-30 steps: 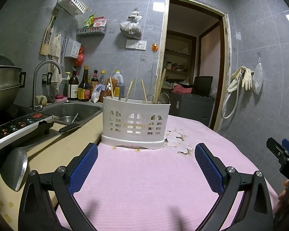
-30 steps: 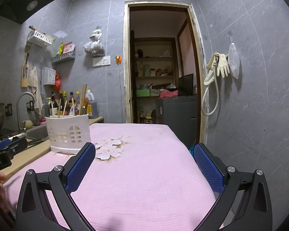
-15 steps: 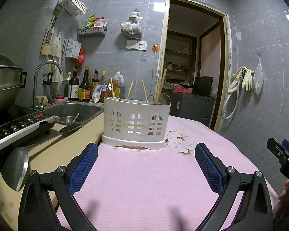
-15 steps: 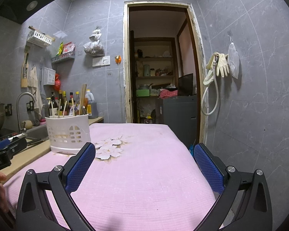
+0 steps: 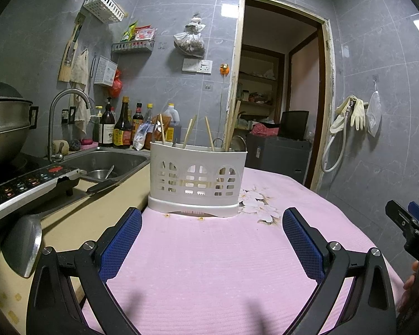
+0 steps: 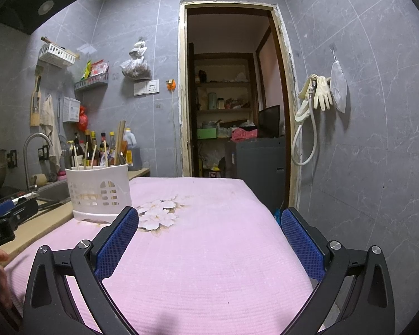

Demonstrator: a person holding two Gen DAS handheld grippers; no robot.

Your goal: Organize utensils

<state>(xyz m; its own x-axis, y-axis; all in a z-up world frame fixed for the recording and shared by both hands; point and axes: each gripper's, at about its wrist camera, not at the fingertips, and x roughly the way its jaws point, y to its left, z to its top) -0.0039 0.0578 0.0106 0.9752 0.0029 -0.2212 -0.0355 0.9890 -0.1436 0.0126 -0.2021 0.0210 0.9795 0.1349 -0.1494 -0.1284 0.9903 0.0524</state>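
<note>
A white slotted utensil holder (image 5: pixel 197 180) stands on the pink cloth (image 5: pixel 215 265), with several wooden chopsticks (image 5: pixel 208 132) and metal utensils upright in it. It also shows in the right wrist view (image 6: pixel 99 192) at the left. My left gripper (image 5: pixel 212 220) is open and empty, a short way in front of the holder. My right gripper (image 6: pixel 209 222) is open and empty over the cloth, to the right of the holder.
A metal ladle (image 5: pixel 22 247) lies on the beige counter at the left, by an induction cooker (image 5: pixel 22 187) and a sink (image 5: pixel 109 162) with a spoon in it. Sauce bottles (image 5: pixel 123 128) stand behind the sink. A doorway (image 6: pixel 231 117) opens beyond the table.
The left gripper has risen or tilted slightly, so the holder sits a little higher in its view. The right gripper has hardly moved.
</note>
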